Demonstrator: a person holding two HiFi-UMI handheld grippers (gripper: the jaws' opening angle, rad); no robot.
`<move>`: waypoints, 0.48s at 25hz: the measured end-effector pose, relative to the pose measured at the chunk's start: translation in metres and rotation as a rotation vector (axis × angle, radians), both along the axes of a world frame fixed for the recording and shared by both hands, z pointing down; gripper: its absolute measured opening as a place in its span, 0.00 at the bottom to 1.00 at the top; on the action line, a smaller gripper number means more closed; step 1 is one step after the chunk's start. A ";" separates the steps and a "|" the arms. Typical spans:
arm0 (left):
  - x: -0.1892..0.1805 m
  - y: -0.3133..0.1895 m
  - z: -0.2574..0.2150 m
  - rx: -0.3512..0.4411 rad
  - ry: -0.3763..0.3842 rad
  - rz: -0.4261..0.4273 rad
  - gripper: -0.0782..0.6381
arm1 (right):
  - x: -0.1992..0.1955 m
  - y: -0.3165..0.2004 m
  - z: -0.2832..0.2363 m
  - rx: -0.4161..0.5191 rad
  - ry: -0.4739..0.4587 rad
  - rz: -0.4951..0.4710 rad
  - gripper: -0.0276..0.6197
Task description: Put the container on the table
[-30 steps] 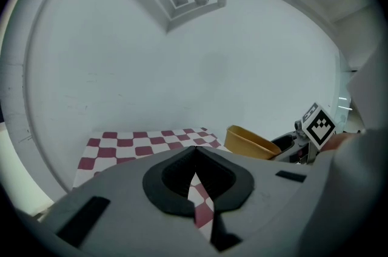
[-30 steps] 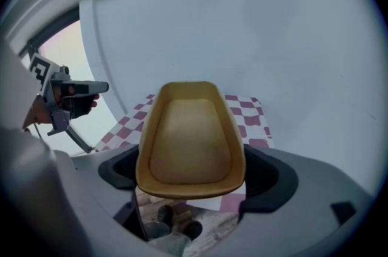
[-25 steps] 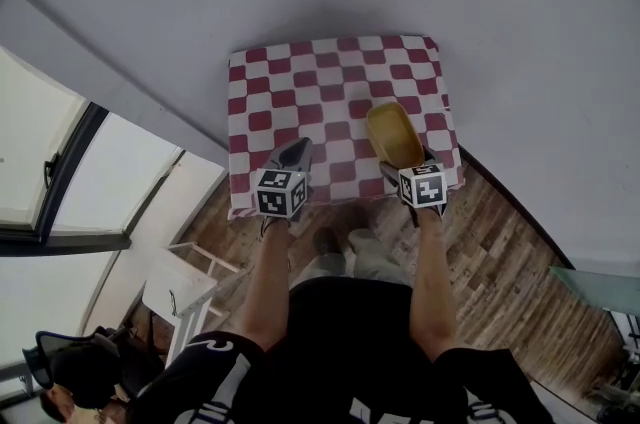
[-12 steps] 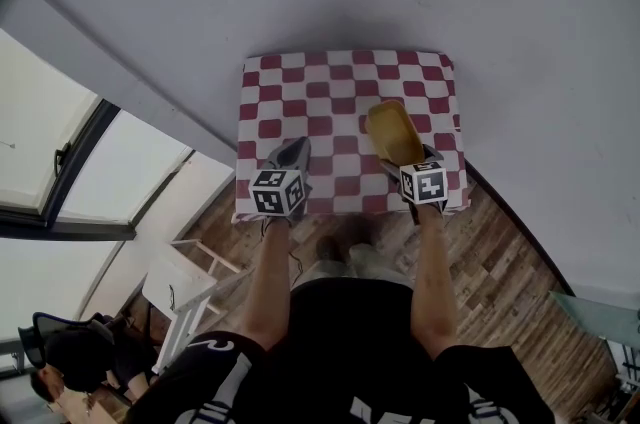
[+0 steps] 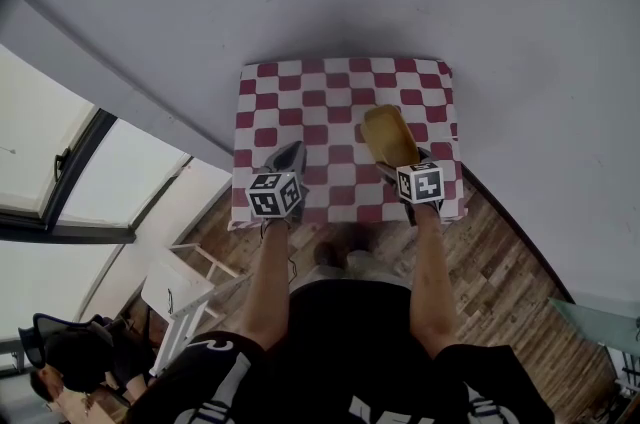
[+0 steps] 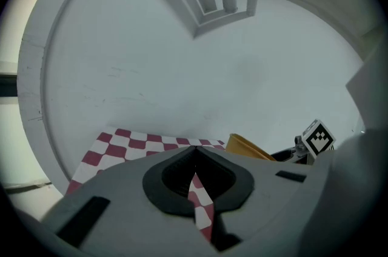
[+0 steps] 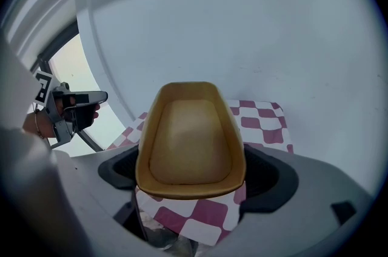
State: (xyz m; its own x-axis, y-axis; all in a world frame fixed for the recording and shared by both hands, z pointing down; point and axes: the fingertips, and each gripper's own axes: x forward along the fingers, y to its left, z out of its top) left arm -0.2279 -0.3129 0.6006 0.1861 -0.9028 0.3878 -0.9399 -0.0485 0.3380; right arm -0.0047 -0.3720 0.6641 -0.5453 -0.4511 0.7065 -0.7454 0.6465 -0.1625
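- At the centre of the head view, one table (image 5: 300, 92) under a red-and-white checked cloth stands against a pale wall, on a wooden floor (image 5: 500, 282).
- The right gripper (image 5: 398, 162) has its jaws spread wide. They are clamped on the two long sides of the container (image 7: 191, 134), a single yellow, trough-shaped tub with an empty inside.
- In the right gripper view the dark pads (image 7: 118, 171) press the tub's walls near its closer end. The open top faces up and the far end points toward the wall.
- The container sits over the right-hand part of the cloth, just above the gripper's marker cube in the head view. Checked cloth shows under its near rim; whether its base touches the cloth cannot be told.
- The left gripper (image 5: 288, 154) has its jaws brought together, the tips meeting with nothing between them. Only cloth shows through the gap behind the tips.
- It hovers over the lower left part of the cloth, well apart from the container.
- Count: two grippers, each with one marker cube; one container; one table.
- One white chair (image 5: 180, 297) stands at the lower left of the head view.
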 end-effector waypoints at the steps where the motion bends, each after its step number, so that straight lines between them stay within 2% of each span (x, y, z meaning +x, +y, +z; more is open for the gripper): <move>1: 0.001 -0.002 0.001 -0.001 -0.002 0.000 0.14 | 0.001 -0.002 0.001 -0.003 -0.002 0.001 0.83; 12: 0.016 -0.026 0.008 -0.018 -0.022 0.016 0.14 | 0.013 -0.020 0.025 -0.050 -0.007 0.014 0.83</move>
